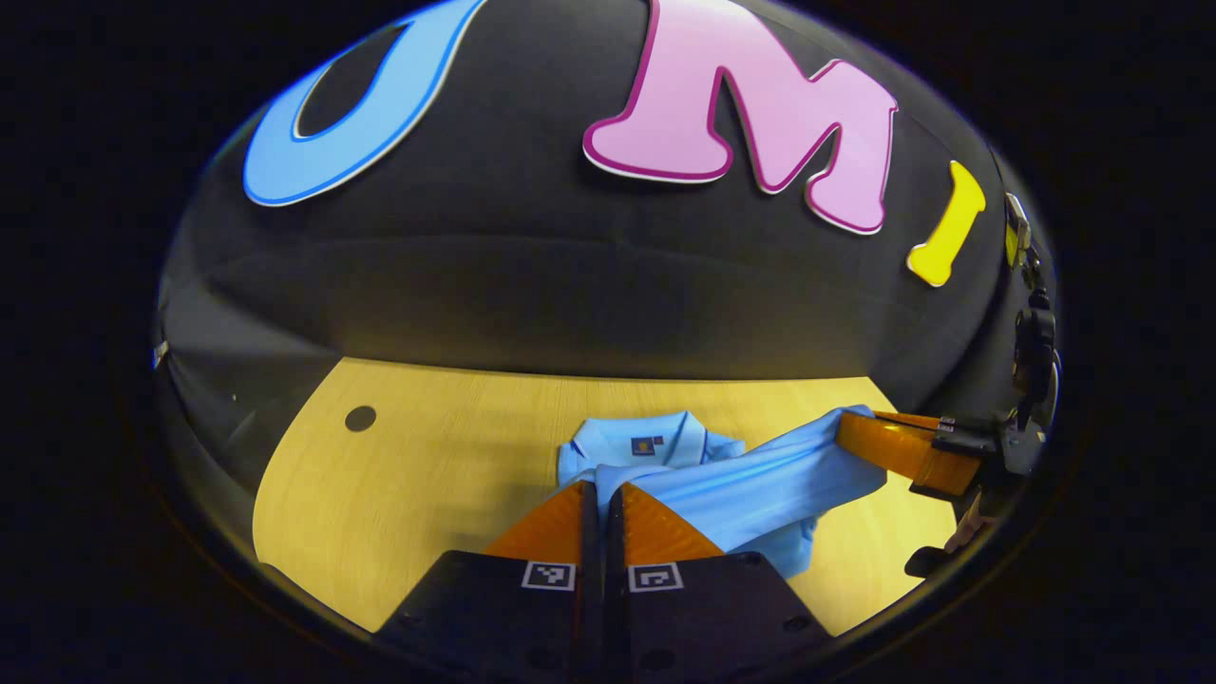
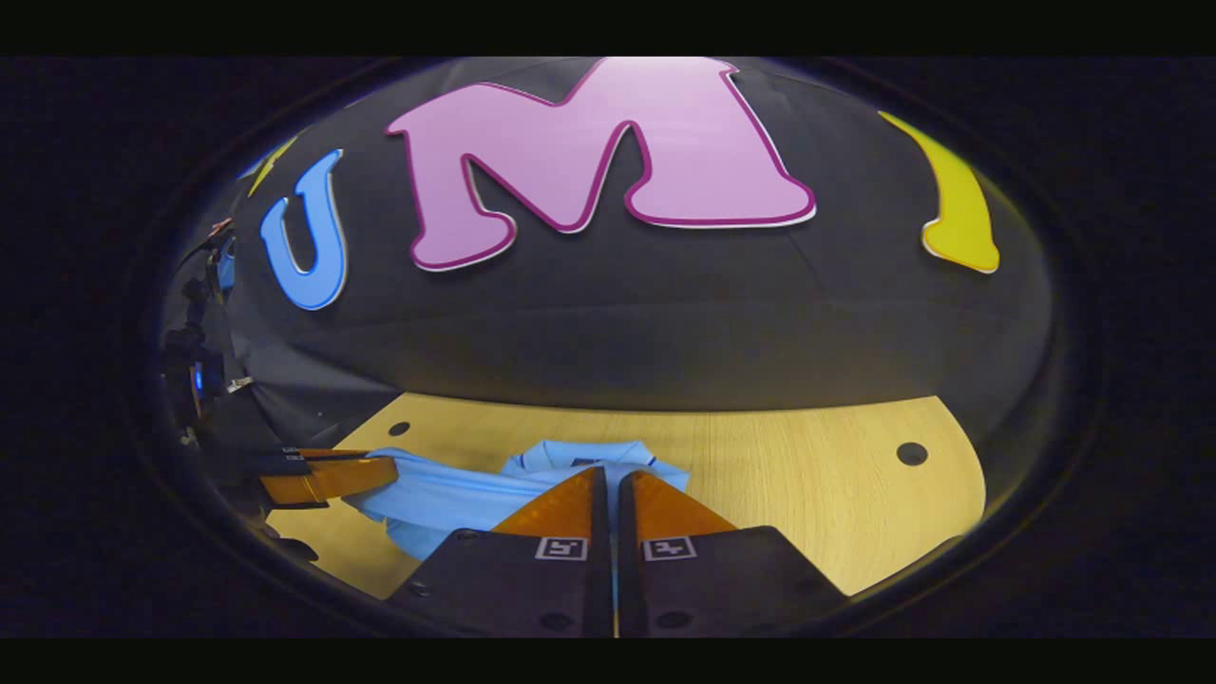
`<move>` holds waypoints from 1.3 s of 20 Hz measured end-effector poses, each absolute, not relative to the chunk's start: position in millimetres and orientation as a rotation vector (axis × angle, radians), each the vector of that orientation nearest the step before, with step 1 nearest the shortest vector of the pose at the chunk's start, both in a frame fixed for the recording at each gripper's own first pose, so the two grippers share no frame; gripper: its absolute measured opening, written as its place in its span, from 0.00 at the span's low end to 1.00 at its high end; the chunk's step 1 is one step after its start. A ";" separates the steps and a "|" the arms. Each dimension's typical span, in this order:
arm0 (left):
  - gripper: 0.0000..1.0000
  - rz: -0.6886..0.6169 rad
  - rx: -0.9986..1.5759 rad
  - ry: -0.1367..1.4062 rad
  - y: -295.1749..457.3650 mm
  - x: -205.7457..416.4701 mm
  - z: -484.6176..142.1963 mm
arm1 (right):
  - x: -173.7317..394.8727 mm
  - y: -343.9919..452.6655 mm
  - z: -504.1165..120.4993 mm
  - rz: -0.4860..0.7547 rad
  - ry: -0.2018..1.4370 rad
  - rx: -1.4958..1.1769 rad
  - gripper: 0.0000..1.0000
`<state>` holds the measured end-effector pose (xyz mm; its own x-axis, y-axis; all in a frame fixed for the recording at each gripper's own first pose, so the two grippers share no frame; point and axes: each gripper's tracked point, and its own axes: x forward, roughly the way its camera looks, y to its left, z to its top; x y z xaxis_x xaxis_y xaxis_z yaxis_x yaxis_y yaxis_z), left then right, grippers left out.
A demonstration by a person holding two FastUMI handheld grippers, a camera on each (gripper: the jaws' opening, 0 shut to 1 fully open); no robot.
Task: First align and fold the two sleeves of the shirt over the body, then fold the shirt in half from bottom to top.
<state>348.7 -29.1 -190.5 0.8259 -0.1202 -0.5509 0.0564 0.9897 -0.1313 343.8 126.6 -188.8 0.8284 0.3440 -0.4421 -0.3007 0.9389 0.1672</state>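
Left gripper view: the left gripper [image 1: 602,494] has its two fingers drawn together with only a thin slit between them, tips at the near edge of a light blue polo shirt [image 1: 722,494]. A fold of the shirt's cloth meets the tips, so the fingers are clenched on the fabric. The shirt lies bunched on a light wooden table [image 1: 427,475], collar [image 1: 646,439] toward the far wall, with a small dark label just inside the neck. A round dark hole [image 1: 360,418] sits in the table top, far left, well apart from the shirt.

Same view, right side: the right gripper [image 1: 855,427] comes in from the edge, its tips at a stretched band of the shirt that runs across toward the left gripper. The band rises off the table between the two grippers.

Right gripper view: the right gripper [image 2: 610,484] fingers are likewise pressed nearly together, tips on the shirt [image 2: 446,499] just below the collar [image 2: 594,454]. Cloth between the tips is hard to make out here; probably pinched. The left gripper [image 2: 385,467] shows at the left edge, its tips on the shirt's stretched end. Another hole [image 2: 911,453] is at the far right of the table [image 2: 807,494].
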 end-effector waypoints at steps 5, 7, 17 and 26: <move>0.06 -0.104 -0.102 0.581 -24.8 420.9 -222.8 | 403.5 133.2 -223.5 0.322 0.483 0.064 0.01; 0.06 -0.115 -0.092 0.579 -24.1 443.9 -239.0 | 423.9 134.3 -240.2 0.303 0.490 0.067 0.01; 0.19 -0.067 -0.084 0.530 -21.4 494.1 -290.8 | 453.4 128.3 -297.6 0.243 0.542 -0.008 0.22; 0.97 0.000 -0.125 0.294 9.1 394.6 -175.3 | 375.0 93.6 -180.9 0.102 0.315 -0.095 0.95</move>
<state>394.6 9.1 -175.3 0.9571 -0.0183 -0.2891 -0.0181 0.9923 -0.1225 375.0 93.6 -180.9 0.9458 0.0848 -0.3134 -0.1143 0.9905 -0.0770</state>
